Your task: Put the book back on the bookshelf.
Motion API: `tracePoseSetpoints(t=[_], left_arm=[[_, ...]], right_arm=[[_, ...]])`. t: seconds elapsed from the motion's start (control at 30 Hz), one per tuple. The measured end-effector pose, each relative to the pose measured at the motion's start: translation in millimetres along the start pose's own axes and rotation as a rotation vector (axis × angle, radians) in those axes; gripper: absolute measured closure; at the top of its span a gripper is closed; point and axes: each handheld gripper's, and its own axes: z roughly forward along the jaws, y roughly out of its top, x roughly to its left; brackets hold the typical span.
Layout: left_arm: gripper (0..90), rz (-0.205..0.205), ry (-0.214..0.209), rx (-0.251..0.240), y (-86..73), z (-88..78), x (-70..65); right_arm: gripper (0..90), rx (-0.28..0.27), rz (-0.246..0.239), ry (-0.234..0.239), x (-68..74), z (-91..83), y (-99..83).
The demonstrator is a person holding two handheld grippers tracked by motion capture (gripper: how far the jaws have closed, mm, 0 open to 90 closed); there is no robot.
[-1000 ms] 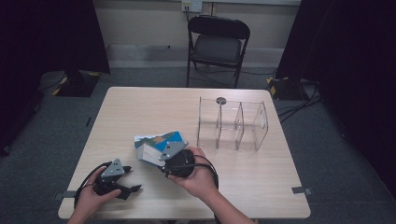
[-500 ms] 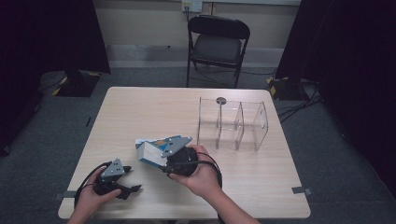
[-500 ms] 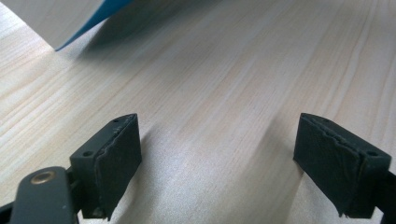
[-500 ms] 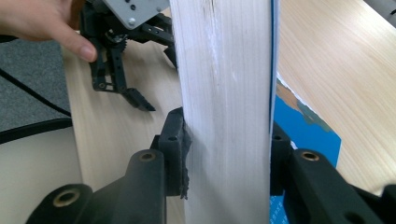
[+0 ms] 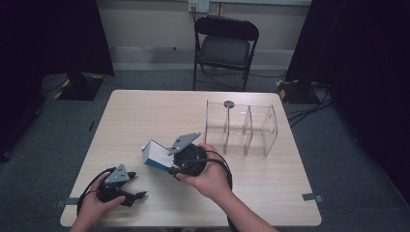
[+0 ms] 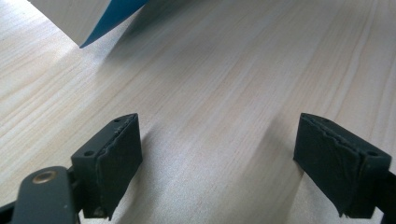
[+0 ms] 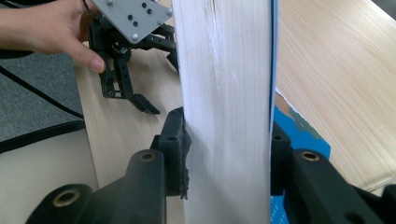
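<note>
Nearest me, my left gripper point(image 5: 126, 194) rests on the table point(image 5: 159, 111), jaws apart with nothing between them, parked out of the way. Just beyond it, my right gripper point(image 7: 229, 144) clamps the white and blue box point(image 5: 155, 153) by its narrow sides, tilted and lifted off the wood so I can carry it. Farther right of the box stands the clear divided organizer point(image 5: 240, 126), probably where it belongs; nothing lies between them. Beyond the table waits a folding chair point(image 5: 225, 43).
</note>
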Motion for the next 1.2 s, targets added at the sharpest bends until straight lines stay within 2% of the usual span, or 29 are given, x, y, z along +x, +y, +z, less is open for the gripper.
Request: tracePoseSetpoints(t=[0.1,0.23,0.47,0.67,0.97,1.0,1.2], left_arm=[[14.8,0.003,0.004,0.01,0.4,-0.7,0.0],[14.9,0.0,-0.004,-0.001,0.0,0.1,0.1],[15.2,0.005,0.001,0.01,0.4,-0.8,0.0],[15.3,0.004,-0.003,0.006,0.3,-0.7,0.0],[15.3,0.007,-0.009,0.007,0.4,-0.6,0.6],[15.3,0.007,-0.008,0.007,0.4,-0.6,0.5],[15.5,0.007,-0.006,0.007,0.3,-0.8,0.3]], right_arm=[[62.1,0.007,-0.005,0.001,-0.6,0.7,2.1],[62.1,0.021,-0.009,0.013,-1.9,0.1,5.6],[62.0,0.031,0.024,0.047,-8.9,-6.7,12.4],[62.1,0.055,0.025,0.07,-15.2,-4.8,20.9],[62.1,0.086,0.051,0.109,-11.8,-15.8,25.5],[62.0,0.083,0.034,0.115,-11.7,-15.9,26.2],[61.6,0.087,0.04,0.11,-14.2,-13.6,34.4]])
